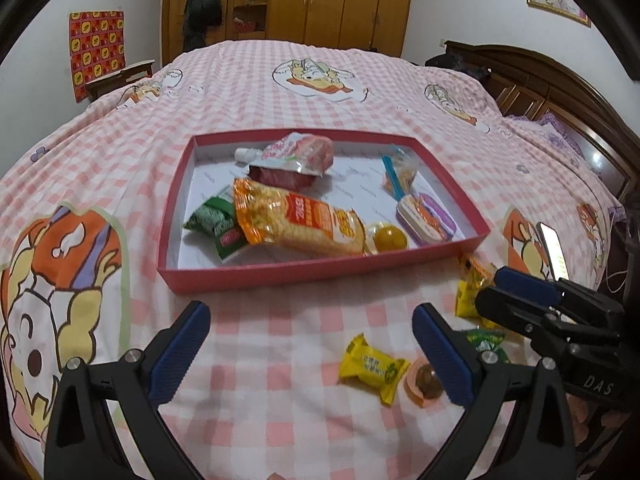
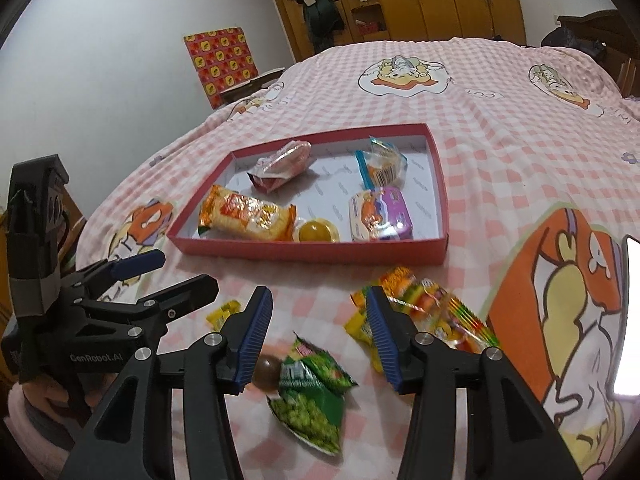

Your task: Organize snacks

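bedspread (image 1: 280,92): pink-white check, cartoon prints | box (image 1: 320,270): red, white inside | pea packet (image 2: 316,408): green | wrapped candy (image 1: 374,366): yellow

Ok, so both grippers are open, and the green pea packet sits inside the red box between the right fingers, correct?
Not quite. The right wrist view shows the green pea packet on the bedspread, outside the red box. Both the left gripper and right gripper are open.

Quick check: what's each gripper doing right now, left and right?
Left gripper: jaws open, holding nothing.
Right gripper: jaws open, empty, over the green snack bag.
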